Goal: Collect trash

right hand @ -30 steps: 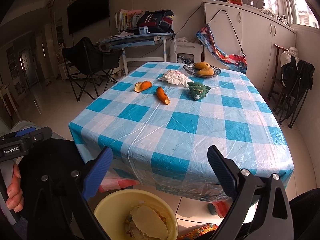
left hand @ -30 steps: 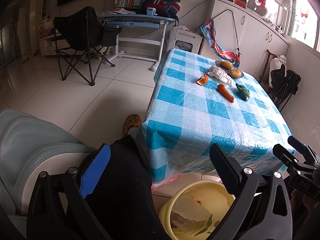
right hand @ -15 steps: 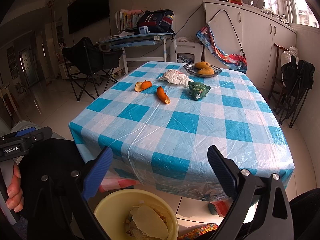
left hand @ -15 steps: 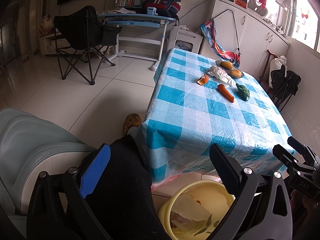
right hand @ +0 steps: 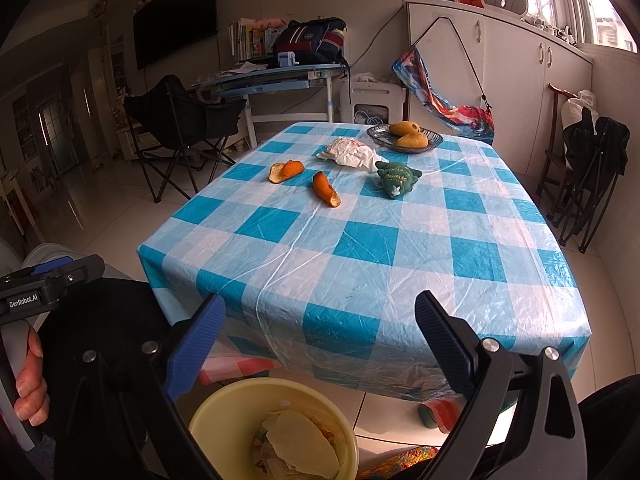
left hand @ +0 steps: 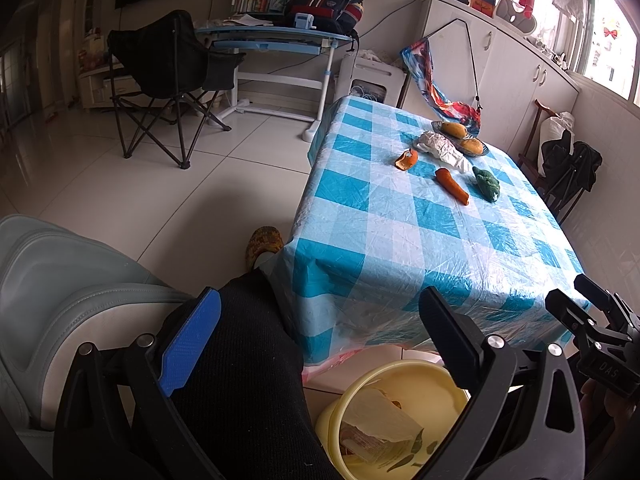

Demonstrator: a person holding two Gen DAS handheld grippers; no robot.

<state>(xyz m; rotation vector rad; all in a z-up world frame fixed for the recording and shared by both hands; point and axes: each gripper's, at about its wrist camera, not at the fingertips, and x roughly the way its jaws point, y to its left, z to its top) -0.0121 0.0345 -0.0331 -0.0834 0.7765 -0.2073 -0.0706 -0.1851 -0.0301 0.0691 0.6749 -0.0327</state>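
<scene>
- The left gripper (left hand: 320,320) has its jaws spread wide and holds nothing, low above a dark trouser leg (left hand: 248,360).
- The right gripper (right hand: 316,324) is likewise wide apart and empty, near the worktop (right hand: 360,240) edge.
- Two orange peels (right hand: 286,171) (right hand: 326,189), a crumpled white tissue (right hand: 350,153) and a green toy (right hand: 398,179) lie toward the far end of the worktop.
- A yellow bin (right hand: 224,408) with scraps inside sits on the floor below.

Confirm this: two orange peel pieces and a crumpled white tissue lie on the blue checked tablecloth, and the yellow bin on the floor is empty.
Wrong on the bin. The round yellow plastic bin already holds scraps, as the right wrist view shows. The two orange peel pieces and crumpled white tissue do lie on the blue checked tablecloth.
</scene>
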